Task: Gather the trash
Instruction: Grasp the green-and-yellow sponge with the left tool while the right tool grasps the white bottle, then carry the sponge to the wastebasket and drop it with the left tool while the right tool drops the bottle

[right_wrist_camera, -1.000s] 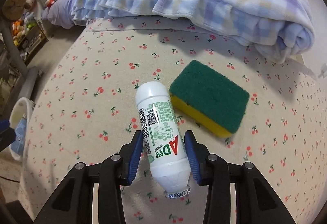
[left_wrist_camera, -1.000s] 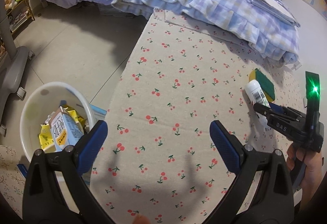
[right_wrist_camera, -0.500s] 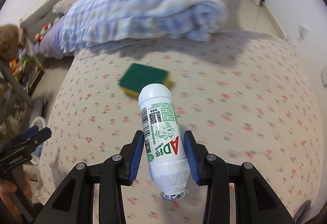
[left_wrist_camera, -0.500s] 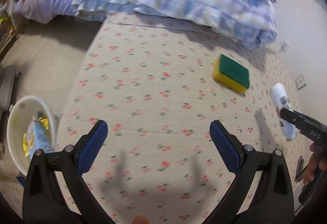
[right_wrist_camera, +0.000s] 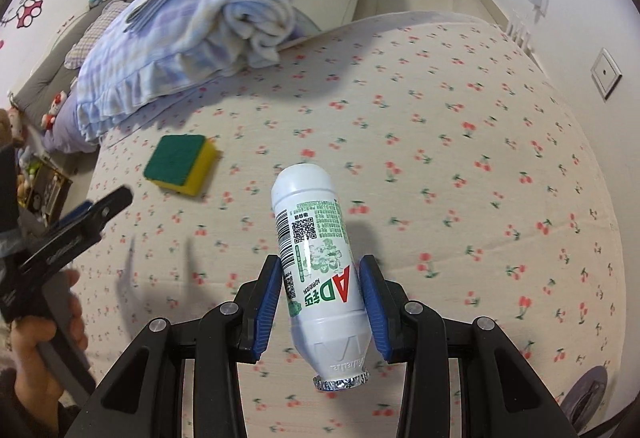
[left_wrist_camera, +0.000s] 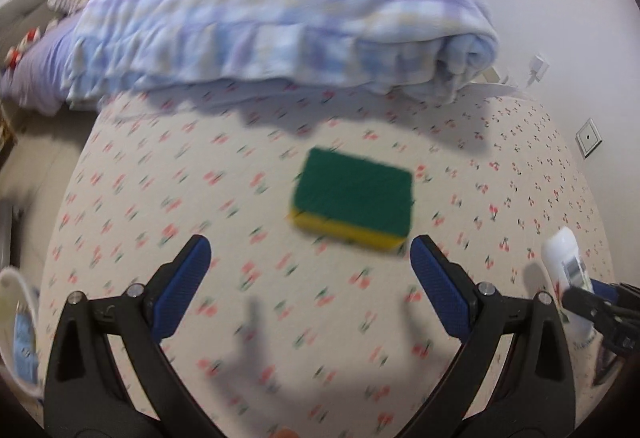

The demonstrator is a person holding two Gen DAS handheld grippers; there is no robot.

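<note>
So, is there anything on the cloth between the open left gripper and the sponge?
No. In the left wrist view, only bare cherry-print cloth lies between the left gripper and the sponge.

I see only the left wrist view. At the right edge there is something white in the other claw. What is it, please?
Observer: A white drink bottle with a green label, barcode and QR code, gripped between the right claw pads.
Operator: Is it upright?
Observer: No, its foil-sealed mouth points back toward the camera.
Operator: Is it off the cloth?
Observer: Yes, it casts a shadow on the cherry-print tablecloth below. The sponge lies farther left.
</note>
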